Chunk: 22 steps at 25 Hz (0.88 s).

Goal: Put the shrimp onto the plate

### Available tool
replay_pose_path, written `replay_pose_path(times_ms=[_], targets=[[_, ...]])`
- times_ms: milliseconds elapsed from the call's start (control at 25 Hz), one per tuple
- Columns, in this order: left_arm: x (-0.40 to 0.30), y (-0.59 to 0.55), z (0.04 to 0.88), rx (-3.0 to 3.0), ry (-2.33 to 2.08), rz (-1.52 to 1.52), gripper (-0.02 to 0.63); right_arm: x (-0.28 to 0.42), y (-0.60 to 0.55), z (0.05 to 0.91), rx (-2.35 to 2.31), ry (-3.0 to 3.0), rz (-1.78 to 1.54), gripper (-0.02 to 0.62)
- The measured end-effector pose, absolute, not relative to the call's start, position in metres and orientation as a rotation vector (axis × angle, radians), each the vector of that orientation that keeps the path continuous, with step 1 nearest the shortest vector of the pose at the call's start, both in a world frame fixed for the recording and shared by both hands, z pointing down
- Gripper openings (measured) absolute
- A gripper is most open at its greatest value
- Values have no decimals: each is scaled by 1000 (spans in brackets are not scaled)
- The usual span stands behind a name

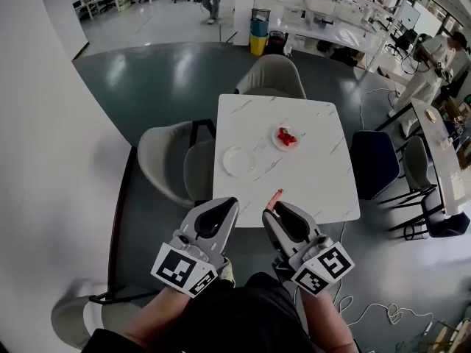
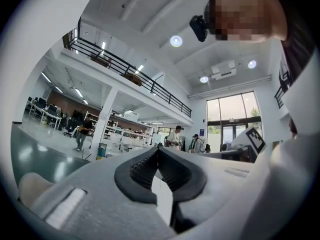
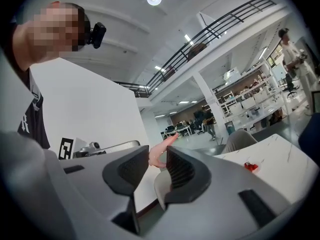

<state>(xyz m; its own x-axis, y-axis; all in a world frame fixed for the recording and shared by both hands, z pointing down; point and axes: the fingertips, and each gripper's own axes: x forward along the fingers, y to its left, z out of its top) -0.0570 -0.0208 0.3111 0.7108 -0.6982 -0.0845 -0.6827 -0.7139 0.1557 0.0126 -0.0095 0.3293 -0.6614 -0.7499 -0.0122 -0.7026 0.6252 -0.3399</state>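
Note:
A pale pink shrimp (image 1: 275,196) sticks out of my right gripper (image 1: 274,207), which is shut on it just before the near edge of the white marble table (image 1: 316,190). In the right gripper view the shrimp (image 3: 167,143) is pinched between the dark pads of the right gripper (image 3: 158,156). An empty white plate (image 1: 239,161) lies left of the table's middle. A second plate (image 1: 286,138) further back carries something red (image 3: 251,166). My left gripper (image 1: 231,203) hovers beside the table's near left corner, and the left gripper (image 2: 158,150) is shut with nothing in it.
Two beige chairs (image 1: 274,76) (image 1: 168,164) stand at the far and left sides of the table, and a dark blue chair (image 1: 374,163) at the right. Cables (image 1: 390,316) lie on the floor at the lower right. People stand among desks in the background.

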Motion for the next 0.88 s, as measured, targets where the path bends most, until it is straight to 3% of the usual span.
replay_pose_path(times_ms=[880], targets=[[-45,-212,390,2687,-1270,-143,8,8,-229,471,-1120,3025,-621,112]])
